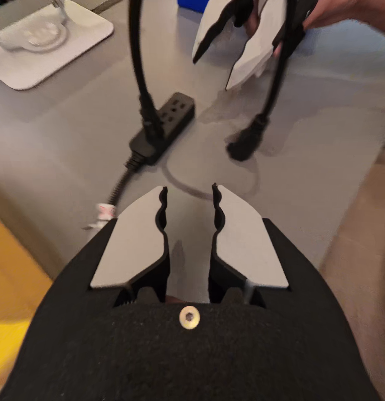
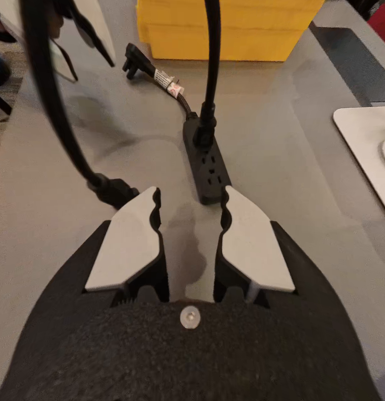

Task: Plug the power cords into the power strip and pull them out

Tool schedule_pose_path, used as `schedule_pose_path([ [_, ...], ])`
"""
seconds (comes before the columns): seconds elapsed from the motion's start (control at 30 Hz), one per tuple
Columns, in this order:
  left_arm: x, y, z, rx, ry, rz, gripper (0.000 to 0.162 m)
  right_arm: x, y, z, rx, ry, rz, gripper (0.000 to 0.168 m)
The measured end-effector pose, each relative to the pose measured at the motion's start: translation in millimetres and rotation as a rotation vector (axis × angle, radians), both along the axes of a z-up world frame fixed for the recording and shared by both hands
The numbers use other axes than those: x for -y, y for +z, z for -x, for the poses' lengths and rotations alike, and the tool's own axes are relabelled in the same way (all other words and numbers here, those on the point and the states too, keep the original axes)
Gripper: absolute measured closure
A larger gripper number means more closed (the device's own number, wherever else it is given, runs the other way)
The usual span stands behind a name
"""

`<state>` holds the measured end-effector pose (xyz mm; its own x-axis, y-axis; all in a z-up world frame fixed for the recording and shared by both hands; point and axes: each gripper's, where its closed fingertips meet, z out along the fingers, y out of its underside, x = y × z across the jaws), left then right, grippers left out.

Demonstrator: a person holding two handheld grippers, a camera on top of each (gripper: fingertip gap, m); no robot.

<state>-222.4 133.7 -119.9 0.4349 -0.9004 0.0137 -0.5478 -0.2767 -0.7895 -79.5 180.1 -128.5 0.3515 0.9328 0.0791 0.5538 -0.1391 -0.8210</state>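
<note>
Both grippers, left [image 1: 189, 188] and right [image 2: 190, 187], are spread wide and hold nothing. One plug [image 2: 203, 134] sits in the black power strip [image 2: 208, 173] (its cord bends easily), so grab the hard plug.

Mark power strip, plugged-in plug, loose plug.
power strip [image 2: 211, 173], right wrist view, top face between outlets
plugged-in plug [image 2: 203, 133], right wrist view, plug body
loose plug [image 1: 245, 138], left wrist view, plug body

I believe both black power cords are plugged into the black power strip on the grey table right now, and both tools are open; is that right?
Not quite: only one power cord is plugged into the power strip. The other cord's plug lies loose on the table, as the right wrist view shows. Both the left tool and right tool are open.
</note>
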Motion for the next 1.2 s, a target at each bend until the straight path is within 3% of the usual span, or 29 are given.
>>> schedule_pose_path([
  [0.23,-81,-5,-34,-0.291,-0.138,-0.125,0.110,-49,-37,35,0.023,0.101,0.090,0.117],
  [0.4,-90,-27,-64,-0.337,-0.292,-0.097,0.110,-46,-52,43,0.088,0.191,0.083,0.118],
  [0.5,-98,-44,-69,-0.369,-0.316,-0.119,0.120,-47,-56,49,0.117,0.202,0.060,0.125],
  [0.57,-100,-47,-73,-0.340,-0.321,-0.124,0.133,-47,-57,50,0.120,0.196,0.077,0.124],
  [1.2,-96,-32,-84,-0.033,-0.289,-0.051,0.139,-44,-57,48,0.125,0.164,0.145,0.124],
])
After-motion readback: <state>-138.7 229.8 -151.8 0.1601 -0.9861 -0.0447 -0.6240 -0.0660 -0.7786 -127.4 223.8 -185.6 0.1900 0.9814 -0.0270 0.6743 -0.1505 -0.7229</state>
